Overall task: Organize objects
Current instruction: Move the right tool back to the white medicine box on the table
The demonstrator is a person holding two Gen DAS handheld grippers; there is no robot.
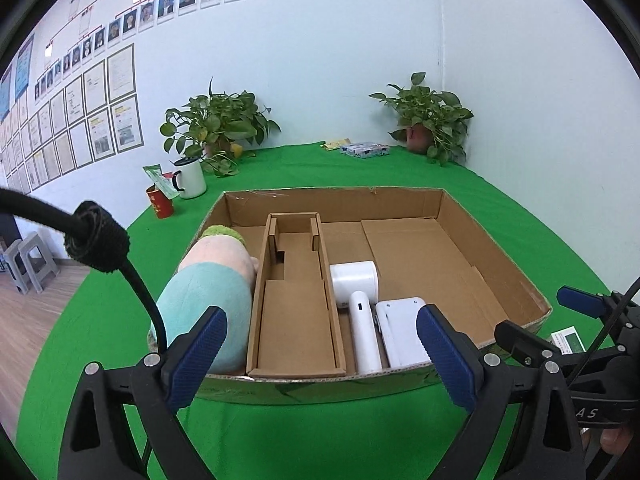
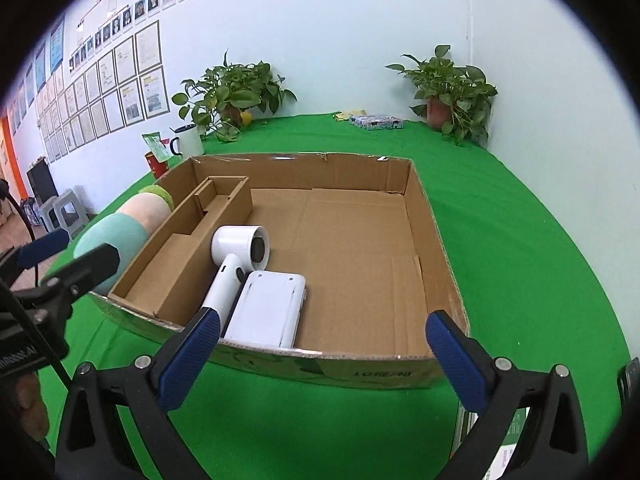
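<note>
A shallow cardboard box (image 1: pixel 496 264) (image 2: pixel 436 236) sits on the green table. Inside lie a white hair dryer (image 1: pixel 360 300) (image 2: pixel 236 256) and a white flat device (image 1: pixel 400 328) (image 2: pixel 268 308) beside it. A cardboard insert (image 1: pixel 296 292) (image 2: pixel 188 248) divides the left part. A plush toy (image 1: pixel 212 292) (image 2: pixel 120 232) fills the leftmost slot. My left gripper (image 1: pixel 320 356) is open and empty, in front of the box's near wall. My right gripper (image 2: pixel 324 360) is open and empty, also before the near wall. The right gripper also shows at the left wrist view's right edge (image 1: pixel 560 320).
At the back stand two potted plants (image 1: pixel 220 124) (image 1: pixel 428 120), a white mug (image 1: pixel 190 178), a red cup (image 1: pixel 160 200) and a flat packet (image 1: pixel 364 149). A small green-white box (image 1: pixel 568 340) lies right of the cardboard box. Stools (image 1: pixel 28 260) stand left on the floor.
</note>
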